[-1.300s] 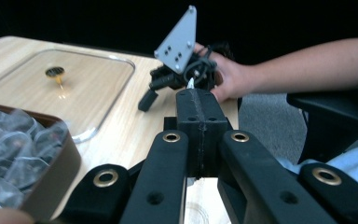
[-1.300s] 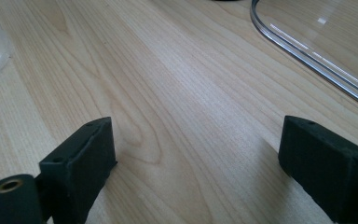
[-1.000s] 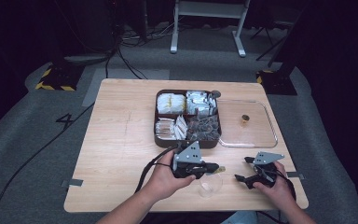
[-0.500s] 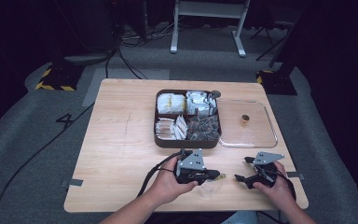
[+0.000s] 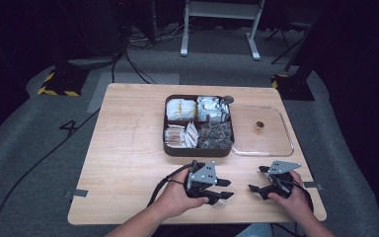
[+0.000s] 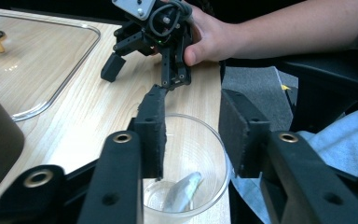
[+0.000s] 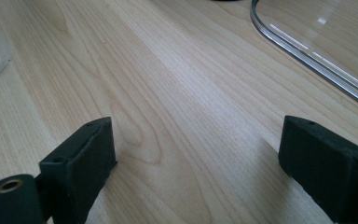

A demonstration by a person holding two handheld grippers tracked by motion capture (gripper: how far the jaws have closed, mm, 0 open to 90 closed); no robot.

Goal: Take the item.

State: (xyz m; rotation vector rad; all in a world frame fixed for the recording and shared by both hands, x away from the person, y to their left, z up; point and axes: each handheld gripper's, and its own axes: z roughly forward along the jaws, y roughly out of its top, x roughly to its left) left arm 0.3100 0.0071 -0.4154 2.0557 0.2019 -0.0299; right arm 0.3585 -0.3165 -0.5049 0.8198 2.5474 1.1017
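A clear plastic cup (image 6: 198,149) stands near the table's front edge, with a small pale, shiny piece (image 6: 182,191) lying in its bottom. My left gripper (image 6: 191,126) is open, one jaw on each side of the cup's rim, without squeezing it. In the high view the left gripper (image 5: 225,189) points right, over the cup (image 5: 220,201). My right gripper (image 5: 256,178) rests a little to the right, open, and points left toward the cup. In its own view the right gripper (image 7: 196,154) has bare wood between its jaws. The right gripper (image 6: 144,77) also shows beyond the cup.
A brown tray (image 5: 199,149) with four compartments of packets sits at mid-table. Its clear lid (image 5: 271,143) lies flat to its right, with a small brown knob (image 5: 259,125) on it. The lid's edge (image 7: 307,60) is near the right gripper. The table's front edge is close by.
My left gripper has moved toward the front edge and come down over the cup. The right gripper has stayed where it was.
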